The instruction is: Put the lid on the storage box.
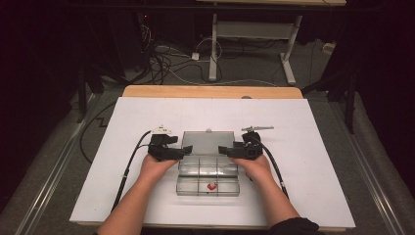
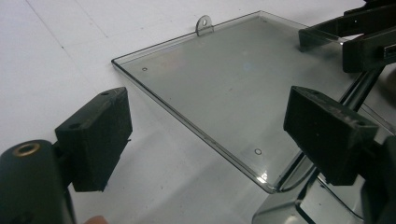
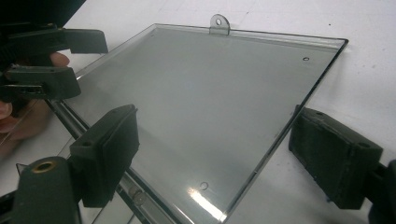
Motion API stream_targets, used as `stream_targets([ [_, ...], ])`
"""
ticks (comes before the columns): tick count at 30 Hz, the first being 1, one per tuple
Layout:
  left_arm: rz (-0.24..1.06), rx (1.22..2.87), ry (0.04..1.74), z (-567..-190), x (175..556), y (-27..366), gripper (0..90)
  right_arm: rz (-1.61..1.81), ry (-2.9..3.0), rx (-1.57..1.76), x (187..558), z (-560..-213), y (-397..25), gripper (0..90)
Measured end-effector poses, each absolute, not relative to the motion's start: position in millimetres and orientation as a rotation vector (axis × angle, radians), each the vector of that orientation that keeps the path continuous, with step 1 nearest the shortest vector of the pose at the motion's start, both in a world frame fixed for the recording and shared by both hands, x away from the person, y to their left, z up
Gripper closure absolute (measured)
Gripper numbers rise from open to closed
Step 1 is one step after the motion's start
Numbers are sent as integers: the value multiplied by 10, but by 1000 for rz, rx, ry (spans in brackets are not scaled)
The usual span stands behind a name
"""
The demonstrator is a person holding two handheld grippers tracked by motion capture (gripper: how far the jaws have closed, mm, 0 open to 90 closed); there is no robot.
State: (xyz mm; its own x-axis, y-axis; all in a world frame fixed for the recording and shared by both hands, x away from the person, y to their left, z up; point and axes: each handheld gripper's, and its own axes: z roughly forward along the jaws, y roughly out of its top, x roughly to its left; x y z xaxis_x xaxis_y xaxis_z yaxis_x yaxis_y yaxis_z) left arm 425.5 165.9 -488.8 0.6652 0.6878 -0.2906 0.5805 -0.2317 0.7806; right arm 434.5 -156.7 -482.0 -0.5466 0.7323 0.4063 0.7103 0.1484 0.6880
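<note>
One table (image 1: 323, 161), white-topped, carries all items. One clear plastic compartment box (image 1: 208, 180) sits on it, between the two grippers and just nearer the person than their jaws. Its one hinged lid (image 1: 207, 142) lies folded open and flat on the table, directly between the two sets of jaws.

Left gripper (image 1: 172, 152): jaws stand wide apart and hold nothing. In the left gripper view the lid (image 2: 233, 88) lies ahead of them, its near corner reaching into the gap without touching either jaw.

Right gripper (image 1: 226, 151): jaws likewise wide apart and empty. In the right gripper view the lid (image 3: 205, 116) spreads across the gap, its side edge just beside one jaw.

One small hanging tab (image 3: 219, 23) stands on the lid's far edge. One small red object (image 1: 212, 186) lies in a front compartment, well apart from both jaws.
</note>
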Motion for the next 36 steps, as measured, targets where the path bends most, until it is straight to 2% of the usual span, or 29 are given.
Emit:
stream_targets([
  [12, 146, 1919, 990, -4885, 4252, 1649, 142, 1417, 2348, 1462, 4321, -4816, -1570, 222],
  [18, 117, 1907, 973, -4877, 4253, 1661, 146, 1427, 2318, 1405, 4274, -4776, -1558, 298],
  [25, 116, 1904, 932, -4852, 4227, 1643, 219, 1429, 2278, 1333, 4225, -4715, -1588, 403],
  [31, 149, 1913, 898, -4819, 4188, 1624, 298, 1425, 2264, 1306, 4205, -4684, -1598, 439],
  [36, 143, 1904, 893, -4806, 4182, 1613, 308, 1422, 2262, 1289, 4196, -4666, -1610, 459],
])
